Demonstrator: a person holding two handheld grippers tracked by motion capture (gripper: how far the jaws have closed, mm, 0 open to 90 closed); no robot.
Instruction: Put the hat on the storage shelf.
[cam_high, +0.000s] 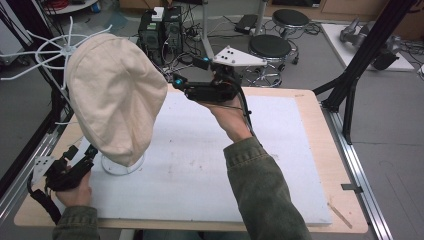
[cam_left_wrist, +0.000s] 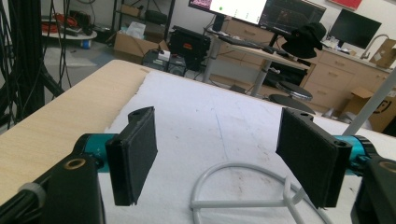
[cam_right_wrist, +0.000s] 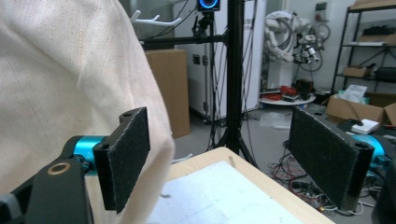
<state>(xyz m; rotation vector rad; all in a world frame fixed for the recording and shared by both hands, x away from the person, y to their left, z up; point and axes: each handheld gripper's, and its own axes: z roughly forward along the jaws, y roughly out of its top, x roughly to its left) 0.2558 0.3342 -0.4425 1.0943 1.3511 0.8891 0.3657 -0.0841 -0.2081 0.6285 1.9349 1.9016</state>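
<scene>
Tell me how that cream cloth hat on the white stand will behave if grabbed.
The cream cloth hat drapes in soft folds, so it is probably floppy and light. Its white wire stand looks slender with a small ring base, so a sideways tug may tip it.

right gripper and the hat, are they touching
Cannot tell. In the right gripper view the open right gripper has one pad overlapping the hat's edge, with no clear gap or press. In the high view its tips sit right beside the hat.

No legible text, label, brand or number anywhere. Bright blocks on the monitor (cam_left_wrist: 243, 9) too blurred to read. Same for the cardboard boxes (cam_left_wrist: 135, 39).
</scene>
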